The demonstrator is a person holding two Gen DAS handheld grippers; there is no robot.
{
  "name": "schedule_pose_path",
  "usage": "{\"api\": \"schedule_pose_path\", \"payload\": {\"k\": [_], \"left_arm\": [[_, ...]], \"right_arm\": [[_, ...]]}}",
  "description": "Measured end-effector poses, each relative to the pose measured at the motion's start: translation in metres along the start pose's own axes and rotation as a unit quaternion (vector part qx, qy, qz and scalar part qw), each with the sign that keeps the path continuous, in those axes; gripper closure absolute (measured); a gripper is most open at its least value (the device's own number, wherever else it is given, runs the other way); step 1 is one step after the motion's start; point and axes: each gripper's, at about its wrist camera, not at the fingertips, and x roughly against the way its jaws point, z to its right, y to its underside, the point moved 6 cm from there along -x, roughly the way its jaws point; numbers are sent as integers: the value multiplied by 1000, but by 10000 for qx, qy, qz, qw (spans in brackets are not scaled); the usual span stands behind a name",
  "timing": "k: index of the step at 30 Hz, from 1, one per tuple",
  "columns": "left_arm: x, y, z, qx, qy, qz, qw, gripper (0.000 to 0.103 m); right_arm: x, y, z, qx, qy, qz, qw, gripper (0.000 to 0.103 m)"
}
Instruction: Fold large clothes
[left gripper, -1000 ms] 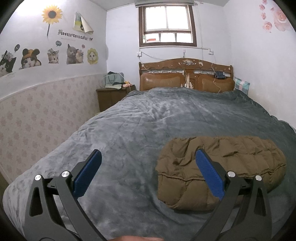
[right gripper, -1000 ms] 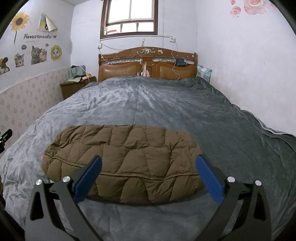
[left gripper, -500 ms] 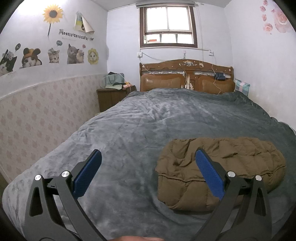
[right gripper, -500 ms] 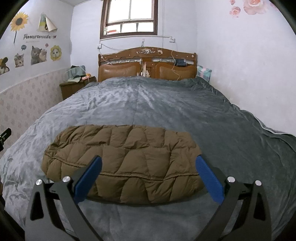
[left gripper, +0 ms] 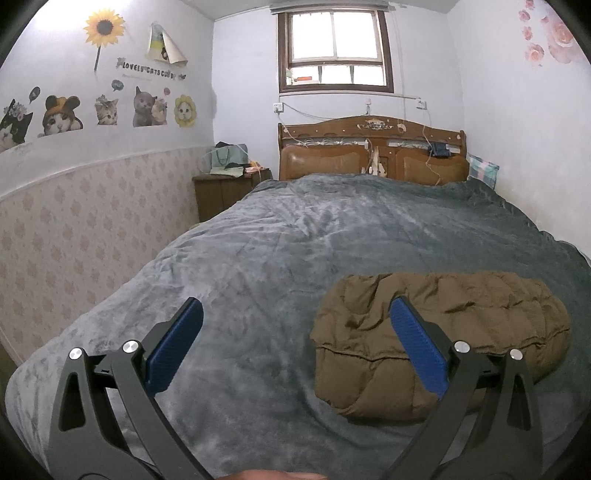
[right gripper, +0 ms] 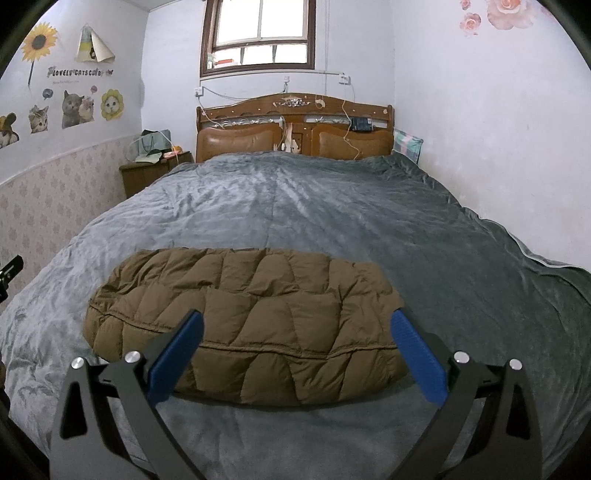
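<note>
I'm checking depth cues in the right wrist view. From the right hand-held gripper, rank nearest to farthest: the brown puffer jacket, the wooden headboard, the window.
1. Folded brown quilted puffer jacket: just ahead of the open right hand-held gripper, on the grey blanket.
2. Carved wooden headboard: at the bed's far end.
3. Brown-framed window: on the wall above the headboard.

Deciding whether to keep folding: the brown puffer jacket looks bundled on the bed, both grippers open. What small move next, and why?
Probably none on the jacket: it already lies as a compact folded bundle on the grey blanket. Both the left gripper and right gripper are open and empty, so I would draw them back.
</note>
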Motion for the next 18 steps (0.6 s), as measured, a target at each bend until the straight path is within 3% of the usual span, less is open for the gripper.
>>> {"api": "schedule_pose_path", "payload": {"k": [18], "left_arm": [[-1,0,-1,4,-14,-10,10000,3]], "right_arm": [[0,0,0,6,-4,-6,10000,2]]}}
